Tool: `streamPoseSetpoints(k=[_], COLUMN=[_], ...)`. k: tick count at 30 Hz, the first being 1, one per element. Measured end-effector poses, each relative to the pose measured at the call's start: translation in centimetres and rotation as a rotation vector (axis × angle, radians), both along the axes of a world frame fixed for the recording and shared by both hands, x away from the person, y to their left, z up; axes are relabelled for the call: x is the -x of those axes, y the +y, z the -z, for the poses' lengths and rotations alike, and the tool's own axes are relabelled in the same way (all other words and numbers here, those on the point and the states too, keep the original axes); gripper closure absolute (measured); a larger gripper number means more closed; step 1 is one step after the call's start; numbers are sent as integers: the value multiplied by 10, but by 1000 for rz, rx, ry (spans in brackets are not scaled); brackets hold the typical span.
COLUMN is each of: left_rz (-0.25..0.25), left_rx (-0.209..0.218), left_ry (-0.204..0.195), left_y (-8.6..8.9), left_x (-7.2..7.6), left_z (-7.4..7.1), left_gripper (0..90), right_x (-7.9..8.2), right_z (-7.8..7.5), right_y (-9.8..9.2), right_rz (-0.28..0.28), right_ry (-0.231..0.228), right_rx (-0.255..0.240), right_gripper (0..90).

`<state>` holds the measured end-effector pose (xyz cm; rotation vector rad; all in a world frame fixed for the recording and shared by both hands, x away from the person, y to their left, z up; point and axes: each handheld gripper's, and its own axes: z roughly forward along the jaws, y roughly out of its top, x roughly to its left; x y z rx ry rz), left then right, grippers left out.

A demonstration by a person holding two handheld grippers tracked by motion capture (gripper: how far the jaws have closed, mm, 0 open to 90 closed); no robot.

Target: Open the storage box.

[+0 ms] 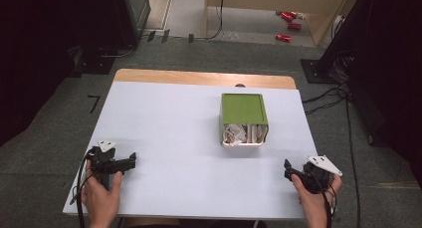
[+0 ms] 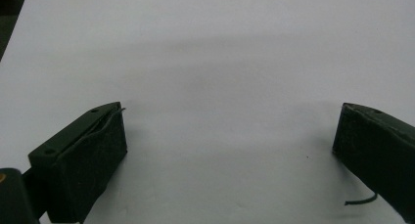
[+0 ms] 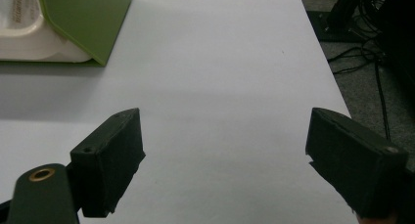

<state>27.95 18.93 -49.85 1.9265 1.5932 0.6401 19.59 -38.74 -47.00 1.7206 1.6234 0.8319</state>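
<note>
- So, the bench [image 1: 164,138] was a flat, matte white sheet with a strip of light wood showing along its far edge.
- Right of the middle sat a box [image 1: 244,119]: white, rounded plastic body, with a flat olive-green lid [image 1: 243,108] covering its far part. The near part was open and stuffed with crumpled white and brownish wrappers [image 1: 241,133].
- From the right gripper view you could see the box's [image 3: 29,38] smooth white corner and the green lid [image 3: 88,18] tilted over it, up at the top left.
- Left gripper [image 1: 130,162] sat near the bench's left front corner, held in a hand [image 1: 102,193]. Its blocky black jaws stood wide apart, nothing between them, just bare white bench [image 2: 220,87] ahead.
- Right gripper [image 1: 287,169] was at the right front edge, well apart from the box, jaws spread wide too, gripping nothing.
- Both had grey three-cornered plates on top and trailing cables.
</note>
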Motion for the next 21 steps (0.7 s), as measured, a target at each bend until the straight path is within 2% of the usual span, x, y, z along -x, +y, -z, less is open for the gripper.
streamPoseSetpoints(k=[21], left_rz=[0], left_rx=[0], left_ry=[0], left_y=[0], left_x=[0], left_z=[0], left_gripper=[0], right_x=[-13], right_z=[-18], right_y=[15], right_rz=[-29], right_ry=[-29], right_rx=[2], right_gripper=[142])
